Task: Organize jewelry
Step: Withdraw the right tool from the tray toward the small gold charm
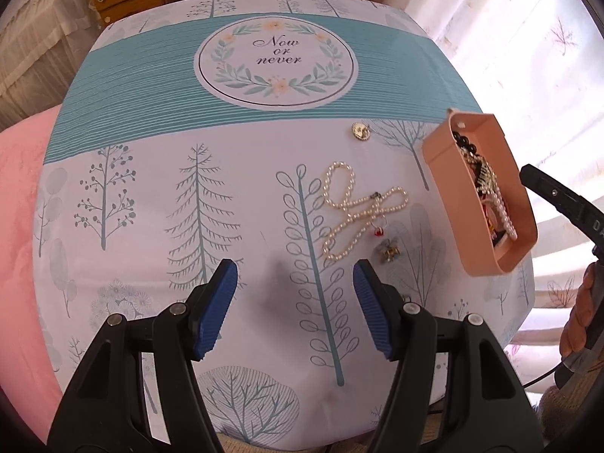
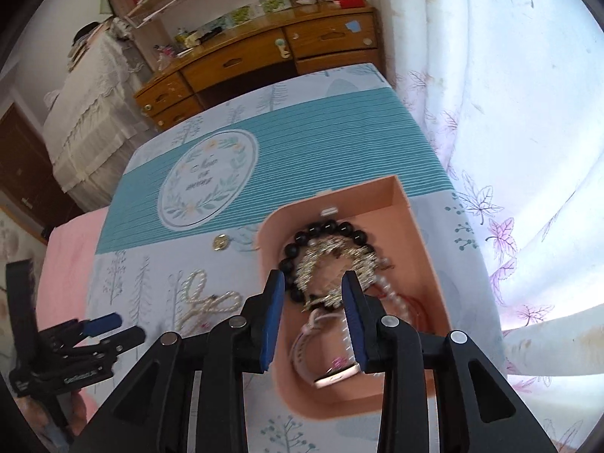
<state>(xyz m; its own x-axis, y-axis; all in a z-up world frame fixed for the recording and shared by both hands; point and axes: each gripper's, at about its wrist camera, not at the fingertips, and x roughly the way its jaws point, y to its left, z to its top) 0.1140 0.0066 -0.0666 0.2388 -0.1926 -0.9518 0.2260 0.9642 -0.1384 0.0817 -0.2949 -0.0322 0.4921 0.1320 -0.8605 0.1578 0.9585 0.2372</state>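
Pink box (image 2: pixel 415 207) on counter (image 1: pixel 151 173): holds black bead bracelet (image 2: pixel 302 241), watch (image 2: pixel 332 370). Pearl necklace (image 1: pixel 351 207), gold coin (image 1: pixel 361 130) outside, left of it. Left gripper (image 1: pixel 294 294) fingers spread, empty; right gripper (image 2: pixel 313 298) fingers apart above box, gripping nothing

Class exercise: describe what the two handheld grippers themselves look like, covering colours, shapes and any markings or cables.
Both are black plastic clamp-style grippers with silver rivets at the pivots. The left gripper and right gripper each carry two blue ribbed pads. White lettering, too blurred to read, marks the left one's body; a thin black cable trails below the right one.
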